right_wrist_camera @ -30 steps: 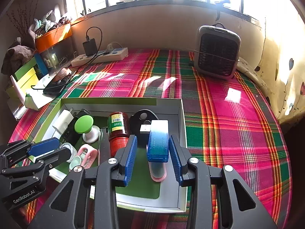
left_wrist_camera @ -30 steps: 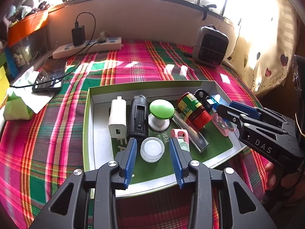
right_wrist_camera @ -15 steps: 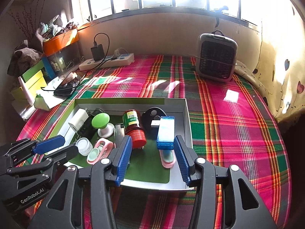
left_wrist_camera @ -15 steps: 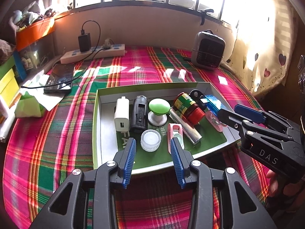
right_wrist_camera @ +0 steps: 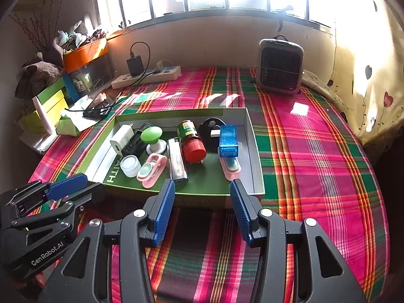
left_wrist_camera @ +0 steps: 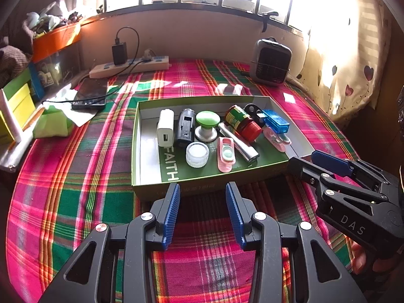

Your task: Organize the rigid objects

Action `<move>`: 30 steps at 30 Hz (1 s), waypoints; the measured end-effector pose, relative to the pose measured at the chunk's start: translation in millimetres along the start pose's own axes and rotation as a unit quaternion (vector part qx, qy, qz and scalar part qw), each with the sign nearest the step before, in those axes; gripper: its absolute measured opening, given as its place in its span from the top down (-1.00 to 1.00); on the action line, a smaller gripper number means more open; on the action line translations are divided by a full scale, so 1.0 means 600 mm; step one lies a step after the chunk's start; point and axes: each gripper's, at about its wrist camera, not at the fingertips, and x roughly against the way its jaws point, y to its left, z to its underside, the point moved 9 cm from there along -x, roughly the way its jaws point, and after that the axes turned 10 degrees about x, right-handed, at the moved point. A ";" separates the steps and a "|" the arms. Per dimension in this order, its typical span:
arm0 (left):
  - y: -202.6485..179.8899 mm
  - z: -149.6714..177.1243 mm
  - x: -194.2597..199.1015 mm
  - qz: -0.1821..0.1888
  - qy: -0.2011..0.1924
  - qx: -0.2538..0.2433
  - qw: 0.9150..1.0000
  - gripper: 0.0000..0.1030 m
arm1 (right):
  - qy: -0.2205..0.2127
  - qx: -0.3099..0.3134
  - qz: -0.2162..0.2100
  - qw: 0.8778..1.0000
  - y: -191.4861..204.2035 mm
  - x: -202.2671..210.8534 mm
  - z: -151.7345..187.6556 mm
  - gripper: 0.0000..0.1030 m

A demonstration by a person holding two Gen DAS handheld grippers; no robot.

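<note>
A shallow green box (left_wrist_camera: 141,176) (right_wrist_camera: 257,176) lies on the plaid cloth and holds several small objects: a white charger (left_wrist_camera: 165,131) (right_wrist_camera: 121,138), a black block (left_wrist_camera: 185,130), a green knob (left_wrist_camera: 207,120) (right_wrist_camera: 151,134), a clear jar (left_wrist_camera: 197,154) (right_wrist_camera: 130,165), a pink case (left_wrist_camera: 226,154) (right_wrist_camera: 152,169), a red-capped bottle (left_wrist_camera: 243,123) (right_wrist_camera: 190,144), a silver bar (left_wrist_camera: 240,146) (right_wrist_camera: 178,162) and a blue box (left_wrist_camera: 275,124) (right_wrist_camera: 228,141). My left gripper (left_wrist_camera: 202,197) (right_wrist_camera: 75,189) is open and empty just before the box's near edge. My right gripper (right_wrist_camera: 202,189) (left_wrist_camera: 306,160) is open and empty there too.
A grey heater (left_wrist_camera: 271,61) (right_wrist_camera: 279,67) stands at the back right. A power strip (left_wrist_camera: 131,67) (right_wrist_camera: 149,75) with a black adapter lies at the back. A phone (left_wrist_camera: 89,97) and green and yellow boxes (left_wrist_camera: 17,106) sit at left. A curtain (right_wrist_camera: 366,75) hangs right.
Both grippers have drawn back toward me, from over the box's objects to just outside its near edge. The right gripper's fingers, either side of the blue box before, left it inside.
</note>
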 end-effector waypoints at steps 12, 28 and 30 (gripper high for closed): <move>0.017 0.055 -0.009 -0.017 0.028 0.006 0.999 0.28 | 0.040 0.005 0.003 0.999 0.013 -0.003 0.064 0.08; 0.018 0.075 -0.019 -0.043 0.021 0.006 0.999 0.25 | 0.061 0.000 0.019 0.998 0.009 -0.011 0.097 0.06; 0.015 0.077 -0.020 -0.048 0.017 0.003 0.999 0.22 | 0.060 0.000 0.020 0.998 0.009 -0.010 0.098 0.03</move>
